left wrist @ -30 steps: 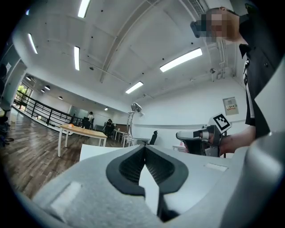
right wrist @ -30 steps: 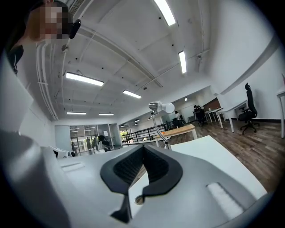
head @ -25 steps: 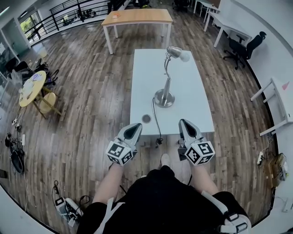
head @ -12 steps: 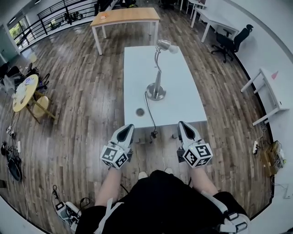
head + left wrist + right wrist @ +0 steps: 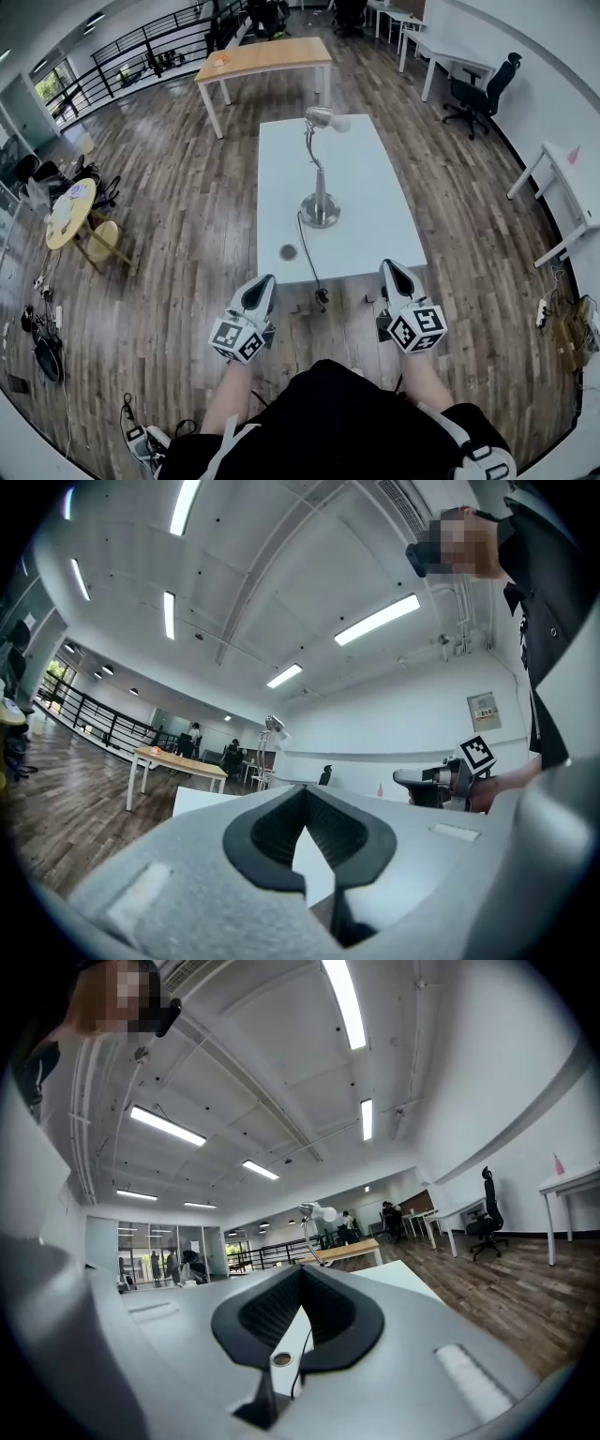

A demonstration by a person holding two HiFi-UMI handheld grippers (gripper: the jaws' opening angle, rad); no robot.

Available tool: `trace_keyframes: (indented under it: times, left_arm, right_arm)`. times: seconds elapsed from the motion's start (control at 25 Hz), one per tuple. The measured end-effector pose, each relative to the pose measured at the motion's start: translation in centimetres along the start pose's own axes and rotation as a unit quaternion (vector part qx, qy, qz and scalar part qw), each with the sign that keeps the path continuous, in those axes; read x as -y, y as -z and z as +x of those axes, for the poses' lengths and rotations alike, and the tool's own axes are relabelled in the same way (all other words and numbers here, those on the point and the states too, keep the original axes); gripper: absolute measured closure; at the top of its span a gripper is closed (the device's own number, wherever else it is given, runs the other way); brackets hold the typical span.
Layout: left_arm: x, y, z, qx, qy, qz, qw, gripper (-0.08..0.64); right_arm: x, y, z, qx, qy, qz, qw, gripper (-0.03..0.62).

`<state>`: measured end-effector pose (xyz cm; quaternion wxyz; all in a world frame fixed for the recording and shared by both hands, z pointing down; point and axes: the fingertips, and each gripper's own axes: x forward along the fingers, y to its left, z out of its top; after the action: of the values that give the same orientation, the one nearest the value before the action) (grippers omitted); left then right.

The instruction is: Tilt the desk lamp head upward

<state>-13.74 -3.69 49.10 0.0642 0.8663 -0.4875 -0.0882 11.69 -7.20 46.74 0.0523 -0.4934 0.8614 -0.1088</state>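
Though shut, right claw (image 5: 393, 270) farther back

White table (image 5: 380, 211) bears desk lamp (image 5: 320, 210), cord (image 5: 304, 242), dark disc (image 5: 288, 251).

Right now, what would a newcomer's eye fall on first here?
The silver desk lamp stands alone in the middle of the long white table, with wooden floor all round. Next come the left gripper and the right gripper, both shut and empty, held by the table's near end.
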Motion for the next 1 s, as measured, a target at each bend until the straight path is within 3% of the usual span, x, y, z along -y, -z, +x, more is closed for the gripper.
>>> trace_keyframes:
  times: [0.24, 0.72, 1.0]
  left_arm:
    - [1.2, 0.1, 1.2, -0.011, 0.015, 0.010, 0.9998, 0.561]
    - [2.7, 1.5, 1.3, -0.017, 0.005, 0.002, 0.9998, 0.561]
    - [4.4, 1.9, 2.4, -0.026, 0.027, 0.001, 0.9993, 0.561]
  right_arm:
    - [1.1, -0.5, 0.6, 0.006, -0.012, 0.006, 1.000, 0.589]
    - [0.1, 0.2, 1.1, -0.018, -0.060, -0.018, 0.998, 0.589]
    - [-0.2, 0.4, 1.6, -0.018, -0.078, 0.025, 0.996, 0.589]
